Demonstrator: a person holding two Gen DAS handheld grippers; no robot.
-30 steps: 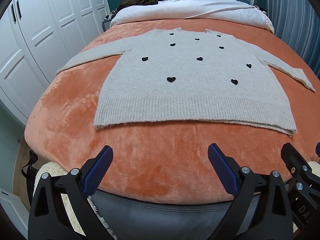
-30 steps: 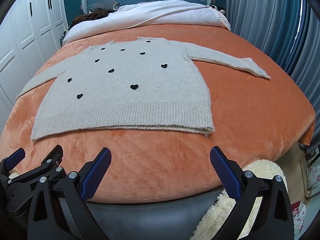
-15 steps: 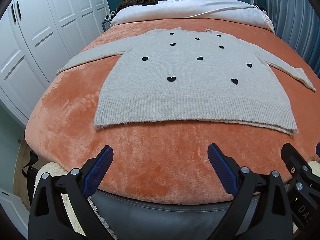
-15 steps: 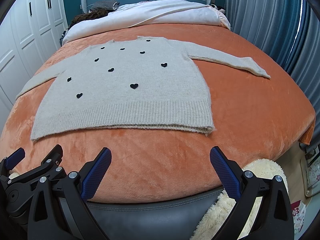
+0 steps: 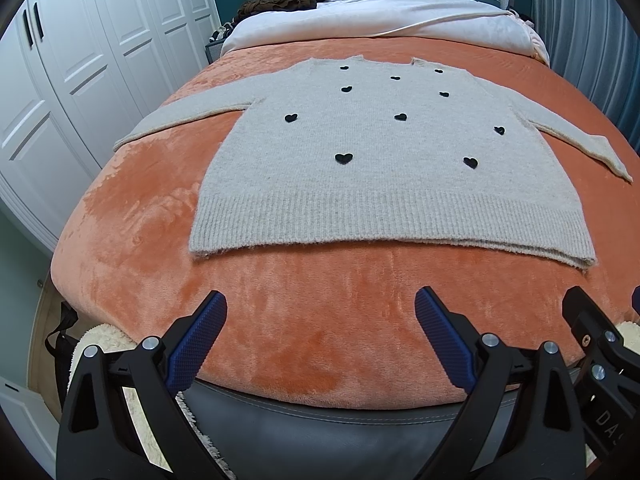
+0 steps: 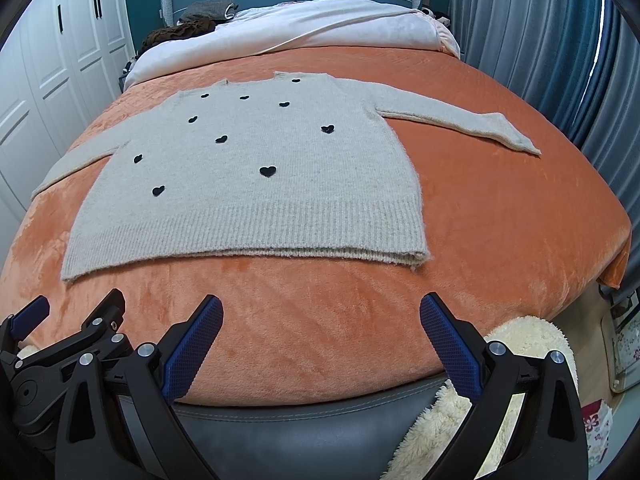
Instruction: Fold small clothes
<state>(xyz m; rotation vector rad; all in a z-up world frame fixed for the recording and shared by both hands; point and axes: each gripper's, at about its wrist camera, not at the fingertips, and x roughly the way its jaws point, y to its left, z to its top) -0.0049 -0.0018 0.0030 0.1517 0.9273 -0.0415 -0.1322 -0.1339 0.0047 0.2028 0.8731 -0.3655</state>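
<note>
Two grippers hang at the foot of the bed, both with fingers spread wide and nothing between them. The left gripper [image 5: 320, 312] sits over the near edge of the orange plush blanket [image 5: 304, 320], short of the sweater's ribbed hem. The right gripper [image 6: 320, 314] is just beside it, likewise short of the hem.

The beige knit sweater [image 5: 384, 168] with small black hearts [image 5: 343, 158] lies flat and face up on the blanket, hem toward the grippers, neckline toward the white duvet [image 5: 400, 12] beyond it. Both sleeves stretch outward from the sweater's body; the right sleeve [image 6: 460, 120] reaches toward the blue curtains [image 6: 560, 60]. White wardrobe doors [image 5: 80, 60] stand off the sweater's other side.
</note>
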